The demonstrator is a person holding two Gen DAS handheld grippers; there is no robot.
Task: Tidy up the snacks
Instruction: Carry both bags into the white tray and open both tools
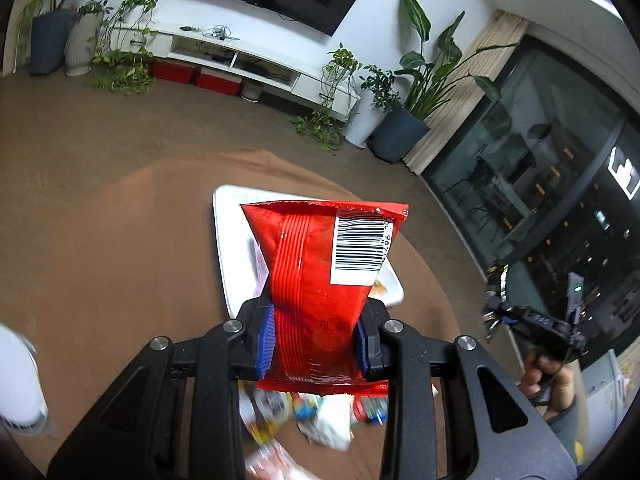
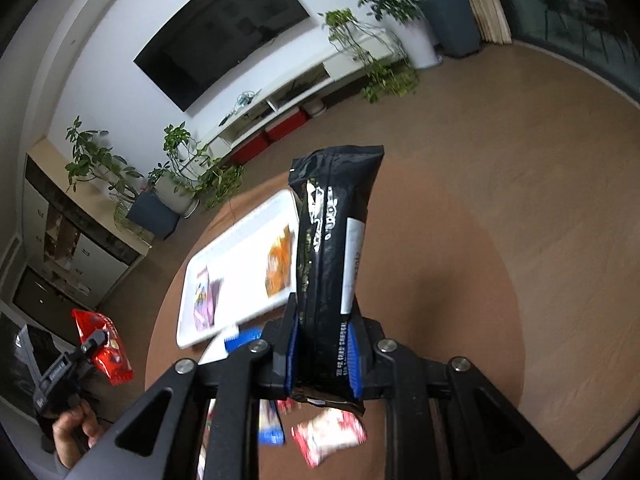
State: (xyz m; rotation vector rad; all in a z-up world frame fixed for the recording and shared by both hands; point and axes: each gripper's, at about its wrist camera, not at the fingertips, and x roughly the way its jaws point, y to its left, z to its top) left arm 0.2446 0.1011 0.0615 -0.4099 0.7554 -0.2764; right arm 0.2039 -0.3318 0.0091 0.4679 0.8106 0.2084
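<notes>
We've got a red snack bag point(image 1: 316, 280) pinched in the left claw point(image 1: 314, 340), blue pads squeezing its lower half so it sticks up and forward, barcode sticker facing us. The right claw point(image 2: 323, 354) is clamped the same way on a black snack packet point(image 2: 332, 248), standing tall between its pads. Both are lifted clear above the round brown table point(image 1: 120, 272). Below sits the white tray point(image 2: 240, 240) with an orange packet point(image 2: 280, 266) and a purple one point(image 2: 206, 296) inside, plenty of bare tray between them. Loose snacks point(image 2: 328, 434) are scattered on the table near us, blurry. The table's right side is wide open, with floor all around.
</notes>
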